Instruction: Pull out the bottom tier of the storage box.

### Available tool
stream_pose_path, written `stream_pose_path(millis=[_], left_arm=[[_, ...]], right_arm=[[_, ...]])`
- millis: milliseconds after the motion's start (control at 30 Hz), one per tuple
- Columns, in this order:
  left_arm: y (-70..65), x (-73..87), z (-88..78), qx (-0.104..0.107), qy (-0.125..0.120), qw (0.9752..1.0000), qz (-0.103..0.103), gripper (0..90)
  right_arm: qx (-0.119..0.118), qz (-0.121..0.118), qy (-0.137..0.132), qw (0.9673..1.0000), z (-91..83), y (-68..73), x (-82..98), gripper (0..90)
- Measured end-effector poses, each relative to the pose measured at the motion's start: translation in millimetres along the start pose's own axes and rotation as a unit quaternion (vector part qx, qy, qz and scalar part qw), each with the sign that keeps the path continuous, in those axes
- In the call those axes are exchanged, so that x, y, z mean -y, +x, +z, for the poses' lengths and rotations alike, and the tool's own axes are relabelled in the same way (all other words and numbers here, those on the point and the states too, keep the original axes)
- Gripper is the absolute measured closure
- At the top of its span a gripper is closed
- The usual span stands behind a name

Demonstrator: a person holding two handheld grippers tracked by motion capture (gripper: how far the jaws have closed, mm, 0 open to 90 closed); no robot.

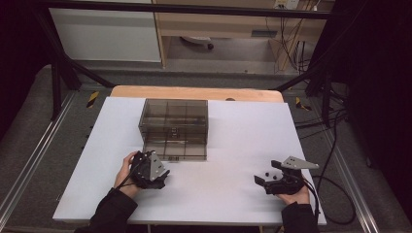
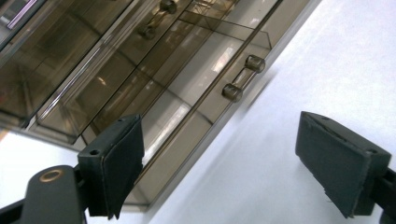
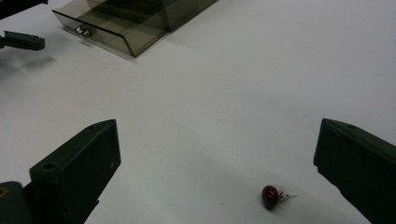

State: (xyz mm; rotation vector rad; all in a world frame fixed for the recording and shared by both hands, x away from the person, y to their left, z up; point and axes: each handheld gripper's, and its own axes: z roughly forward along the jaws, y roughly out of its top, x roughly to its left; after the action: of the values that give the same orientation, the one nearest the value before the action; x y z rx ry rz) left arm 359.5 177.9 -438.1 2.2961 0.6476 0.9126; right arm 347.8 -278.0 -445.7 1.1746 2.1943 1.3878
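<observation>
A smoky see-through drawer box (image 1: 173,121) stands at the middle back of the white table. Its bottom drawer (image 1: 176,152) is pulled out toward me, and its bar handle (image 2: 239,78) is free. My left gripper (image 1: 158,173) sits just left of and in front of that drawer, open (image 2: 222,140), with nothing between the pads. At the front right, my right gripper (image 1: 266,173) lies open (image 3: 217,149) and low over the table. A tiny red bulb-like piece (image 3: 271,195) rests on the table between its jaws, untouched.
The white tabletop (image 1: 228,136) has a wooden strip (image 1: 194,92) at its far edge. A black cable (image 1: 335,194) trails off the right side. The pulled-out drawer (image 3: 109,28) and the left gripper's jaw (image 3: 21,41) lie far off in the right gripper view.
</observation>
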Motion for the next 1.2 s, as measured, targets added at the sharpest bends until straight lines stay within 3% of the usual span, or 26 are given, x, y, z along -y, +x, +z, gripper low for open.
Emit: stream_pose_path(millis=[267, 533, 933, 1200], left_arm=[[11.4, 11.3, -10.6, 0.024, -0.002, 0.9978, -0.061, 12.0], [20.8, 22.5, -18.8, 0.037, -0.003, 0.9939, -0.104, 10.9], [37.4, 47.1, -33.4, 0.063, -0.017, 0.9827, -0.173, 8.5], [44.7, 58.9, -40.4, 0.073, -0.022, 0.9776, -0.196, 6.1]], right_arm=[[0.005, 0.002, 0.006, 1.0, -0.3, -0.3, 0.0, 1.3], [0.011, 0.008, 0.01, 0.9999, -1.2, -0.4, 0.0, 1.7], [0.025, 0.011, 0.011, 0.9996, -2.8, -1.9, -0.4, 2.1], [0.037, 0.011, 0.017, 0.9991, -3.4, -2.0, -0.5, 2.6]])
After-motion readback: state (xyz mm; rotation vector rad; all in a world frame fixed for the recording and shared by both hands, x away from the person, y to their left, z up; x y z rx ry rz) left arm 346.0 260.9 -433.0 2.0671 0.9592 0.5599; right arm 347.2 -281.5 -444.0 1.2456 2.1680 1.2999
